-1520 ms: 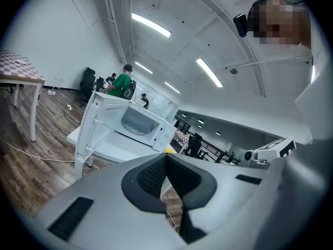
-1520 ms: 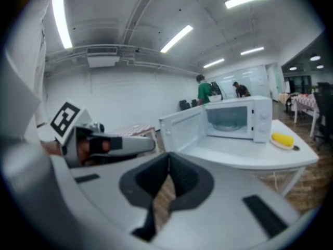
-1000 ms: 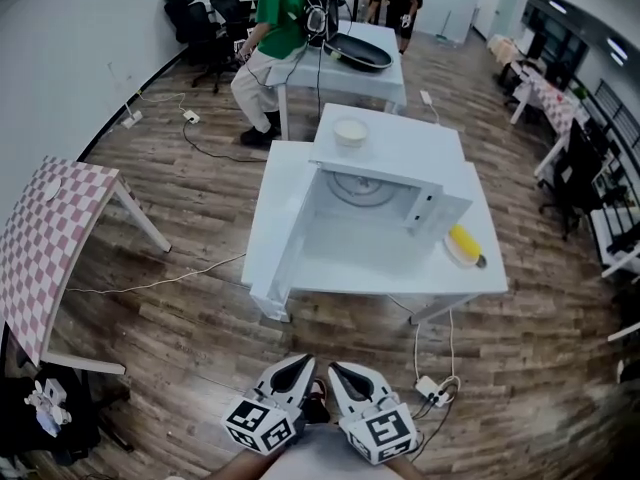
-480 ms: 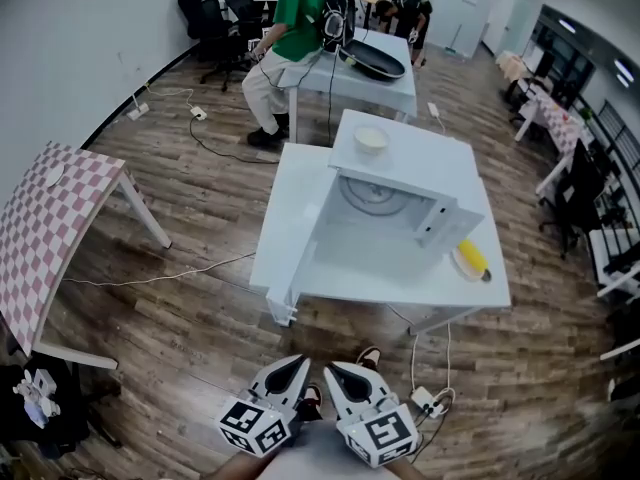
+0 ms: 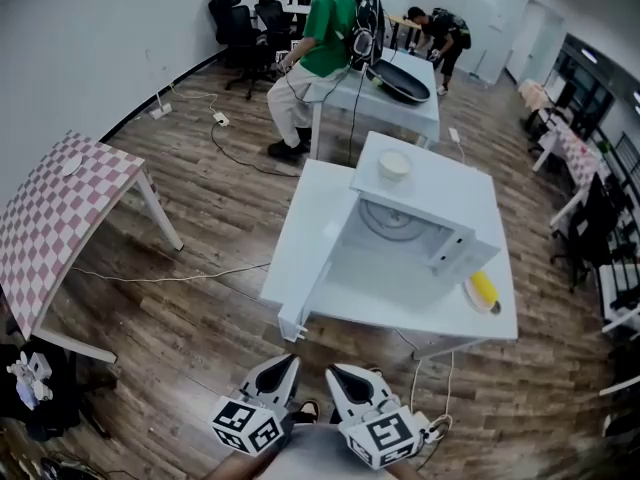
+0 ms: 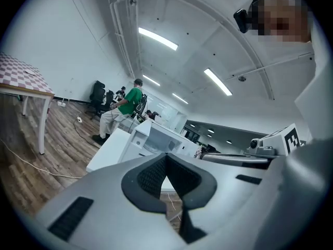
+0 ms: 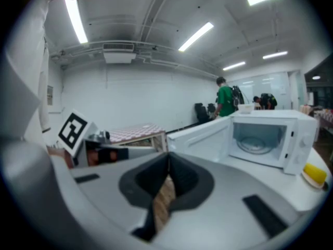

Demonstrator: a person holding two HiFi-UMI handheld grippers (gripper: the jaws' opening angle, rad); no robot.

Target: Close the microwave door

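**Approach to the open door, head view and both gripper views.** The microwave point(image 5: 432, 193) is shown on a white table point(image 5: 300, 218), at about 12 to 1 o'clock from the two grippers and well apart from them. Its door point(image 5: 305, 293) is swung fully open. The door is hinged at the left side of the cavity, and its long axis is directed out from the hinge toward 6 to 7 o'clock, so that the free edge is presented nearest the person. The turntable point(image 5: 385, 223) is exposed inside. A bowl point(image 5: 394, 165) is seen on top of the oven.

The left gripper point(image 5: 286, 366) and the right gripper point(image 5: 338, 373) are held low and close together at 6 o'clock in the head view. In each gripper view the jaws are seen drawn together at the tips, and nothing is held between them.

The free edge of the door is judged to lie at roughly 12 o'clock from the left gripper. This gripper is taken to be the nearer one to the door's outer face. A push toward 3 o'clock is judged to be needed, once the gap is crossed.
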